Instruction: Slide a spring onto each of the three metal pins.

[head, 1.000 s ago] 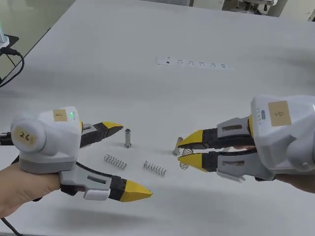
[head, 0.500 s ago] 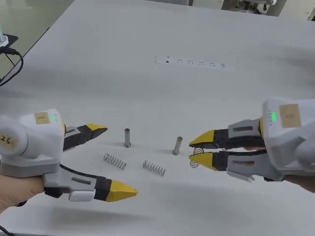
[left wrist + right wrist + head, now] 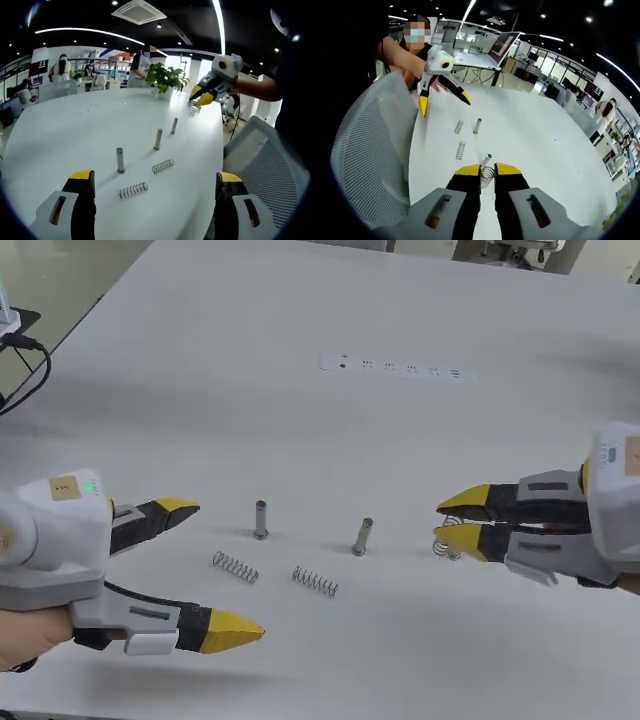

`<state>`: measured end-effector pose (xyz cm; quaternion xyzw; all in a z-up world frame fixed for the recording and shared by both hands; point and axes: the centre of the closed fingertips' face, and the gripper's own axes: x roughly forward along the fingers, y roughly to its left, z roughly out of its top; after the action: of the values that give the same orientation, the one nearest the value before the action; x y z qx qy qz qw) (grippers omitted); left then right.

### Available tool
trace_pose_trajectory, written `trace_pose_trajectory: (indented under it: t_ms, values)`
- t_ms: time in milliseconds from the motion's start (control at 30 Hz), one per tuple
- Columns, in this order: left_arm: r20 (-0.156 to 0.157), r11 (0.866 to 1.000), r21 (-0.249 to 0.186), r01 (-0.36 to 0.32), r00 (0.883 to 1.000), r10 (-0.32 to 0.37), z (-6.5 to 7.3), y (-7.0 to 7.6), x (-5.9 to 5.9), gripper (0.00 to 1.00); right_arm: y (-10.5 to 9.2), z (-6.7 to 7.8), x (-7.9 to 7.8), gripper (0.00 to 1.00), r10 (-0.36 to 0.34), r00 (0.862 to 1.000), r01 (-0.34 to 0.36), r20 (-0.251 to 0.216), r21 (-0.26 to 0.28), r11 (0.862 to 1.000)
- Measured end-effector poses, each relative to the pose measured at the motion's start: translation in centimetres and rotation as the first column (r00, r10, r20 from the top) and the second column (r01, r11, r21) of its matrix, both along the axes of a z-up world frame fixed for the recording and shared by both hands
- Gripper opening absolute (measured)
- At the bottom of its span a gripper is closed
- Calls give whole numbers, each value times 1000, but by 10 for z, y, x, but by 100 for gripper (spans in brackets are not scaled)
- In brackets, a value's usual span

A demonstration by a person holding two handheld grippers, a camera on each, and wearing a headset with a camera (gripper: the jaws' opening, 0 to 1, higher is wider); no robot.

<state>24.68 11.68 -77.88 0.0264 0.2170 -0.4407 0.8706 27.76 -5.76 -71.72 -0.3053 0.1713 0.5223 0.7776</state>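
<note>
**Left tongs [image 3: 222, 570] pull back as right tongs [image 3: 443, 523] carry a spring [image 3: 487, 176] past the middle pin [image 3: 362, 536]**

At left, the left tongs have slid outward in a hand [image 3: 30, 635] and lie level over the tabletop [image 3: 320, 440], jaws wide and empty, pointing toward the left pin [image 3: 260, 519]. A loose spring [image 3: 235, 567] and a second loose spring [image 3: 315, 582] lie flat near the two bare pins. At right, the right tongs have moved clear of the middle pin and are held level, jaws narrow and pinched on the spring. In the left gripper view that spring hangs near the top of the third pin [image 3: 174, 125], so a first threading looks close. No pin is sleeved yet.
</note>
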Motion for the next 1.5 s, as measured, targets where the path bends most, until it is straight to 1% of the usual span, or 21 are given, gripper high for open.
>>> trace_pose_trajectory:
  t_ms: [67, 100, 233, 300, 333, 467, 600, 633, 800, 967, 1100, 1200, 1367, 1500]
  values:
    - [0, 1000, 2, -5, 1000, 5, 0, 1, 0, 98, -7, -1, 5, 6, -25, 1000, 25, -4, 1, 1000]
    - [2, 1000, 0, -7, 1000, 7, 1, 2, 0, 98, -10, -2, 7, 6, -34, 999, 34, 4, -2, 999]
    - [9, 1000, -7, -23, 1000, 23, 5, 4, 3, 98, -19, -3, 15, 6, -76, 997, 76, 7, 6, 997]
    - [12, 999, -10, -32, 999, 32, 6, 5, 5, 98, -25, -5, 21, 6, -105, 994, 105, -1, 9, 994]
    - [13, 999, -11, -36, 999, 36, 7, 6, 6, 98, -29, -5, 25, 6, -134, 991, 134, -5, 13, 991]
    - [13, 999, -16, -39, 999, 39, 8, 6, 6, 98, -38, -7, 38, 6, -188, 982, 189, -15, 28, 982]
    - [8, 999, -8, -48, 999, 48, 6, 8, 6, 98, -43, -7, 45, 6, -229, 973, 231, -38, 55, 971]
    - [6, 999, -10, -50, 999, 50, 6, 9, 5, 98, -44, -7, 48, 6, -238, 970, 240, -38, 60, 969]
    - [4, 998, -6, -59, 998, 59, 4, 12, 4, 98, -46, -9, 53, 6, -249, 968, 250, -29, 45, 967]
    - [3, 998, -9, -61, 998, 61, 5, 12, 4, 98, -45, -12, 58, 6, -258, 965, 259, -38, 48, 965]
    - [0, 998, -10, -63, 998, 63, 4, 13, 3, 98, -45, -18, 59, 7, -259, 965, 261, -45, 38, 965]
    - [0, 998, -11, -64, 998, 64, 4, 13, 3, 98, -46, -21, 62, 7, -273, 961, 275, -53, 38, 961]
    - [-2, 998, -8, -68, 998, 68, 3, 14, 3, 98, -48, -28, 61, 7, -277, 959, 279, -59, 22, 960]
    - [-7, 997, -12, -73, 997, 73, 2, 16, 3, 98, -48, -30, 60, 7, -281, 958, 283, -62, 28, 959]
